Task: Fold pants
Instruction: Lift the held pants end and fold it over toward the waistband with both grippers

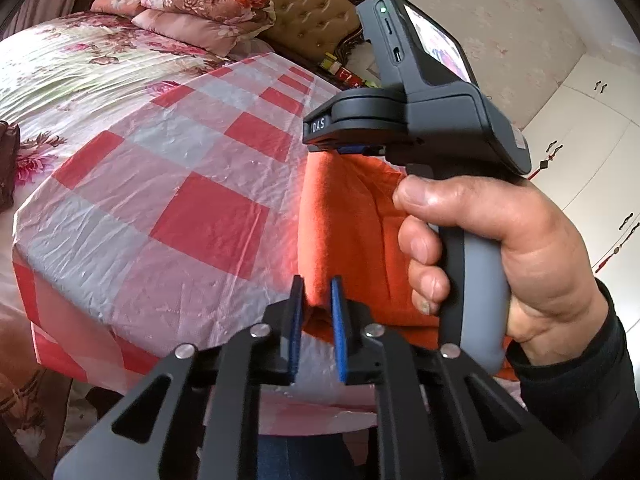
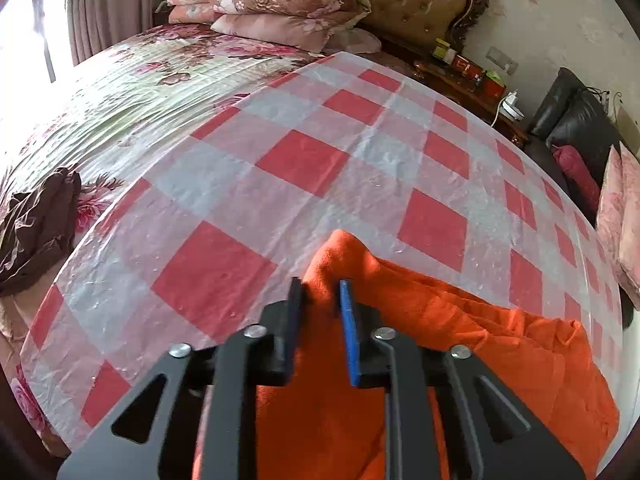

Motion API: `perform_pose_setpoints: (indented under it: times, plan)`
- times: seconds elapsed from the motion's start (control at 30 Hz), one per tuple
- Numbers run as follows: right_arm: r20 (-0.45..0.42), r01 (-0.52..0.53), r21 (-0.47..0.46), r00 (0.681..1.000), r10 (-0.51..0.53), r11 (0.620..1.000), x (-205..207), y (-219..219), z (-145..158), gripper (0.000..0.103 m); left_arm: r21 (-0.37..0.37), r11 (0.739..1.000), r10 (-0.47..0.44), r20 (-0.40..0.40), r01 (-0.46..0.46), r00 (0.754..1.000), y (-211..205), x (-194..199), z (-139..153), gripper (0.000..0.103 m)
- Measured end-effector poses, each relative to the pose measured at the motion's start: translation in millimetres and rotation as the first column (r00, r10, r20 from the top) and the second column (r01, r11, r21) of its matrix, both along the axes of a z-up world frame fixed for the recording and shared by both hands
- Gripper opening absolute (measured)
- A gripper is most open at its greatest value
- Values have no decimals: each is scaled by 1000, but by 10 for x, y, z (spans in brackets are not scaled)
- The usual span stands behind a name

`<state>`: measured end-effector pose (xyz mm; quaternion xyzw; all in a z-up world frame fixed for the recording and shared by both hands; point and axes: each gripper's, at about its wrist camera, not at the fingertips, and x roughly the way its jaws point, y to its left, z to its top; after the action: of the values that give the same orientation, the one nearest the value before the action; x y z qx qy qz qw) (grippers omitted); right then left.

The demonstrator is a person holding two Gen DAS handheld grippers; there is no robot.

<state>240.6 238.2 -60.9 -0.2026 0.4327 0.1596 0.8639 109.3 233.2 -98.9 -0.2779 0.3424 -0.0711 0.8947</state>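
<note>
Pants [image 2: 460, 344], orange, bunched on checkered plastic sheet [image 2: 304, 168] over bed, corner clamped in right claw [image 2: 320, 292], another edge between slightly parted pads of left claw [image 1: 316, 292].

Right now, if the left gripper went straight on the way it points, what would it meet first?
The orange pants. The left gripper has its jaws around the fabric's near edge, so it would push further into the cloth. Beyond that sits the right gripper's body, though depth is unclear.
</note>
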Motion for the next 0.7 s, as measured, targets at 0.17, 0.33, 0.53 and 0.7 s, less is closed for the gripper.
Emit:
perform_pose_setpoints:
  times: [0.17, 0.33, 0.53, 0.7]
  plan:
    - [-42, 1, 108, 999, 3, 994, 65, -110, 46, 7, -4, 1000, 2, 14, -2, 1000, 27, -22, 26, 8]
    - [-142, 39, 392, 990, 19, 919, 172, -569, 393, 5, 177, 984, -7, 88, -8, 996, -194, -106, 492, 8]
    - [-184, 110, 692, 983, 27, 713, 195, -1936, 1082, 5, 491, 870, -187, 236, 49, 953, -1283, -192, 1400, 7]
    - [-213, 202, 807, 976, -45, 555, 103, -3693, 1230, 5, 665, 733, -421, 275, 146, 864, -2715, -281, 1598, 7]
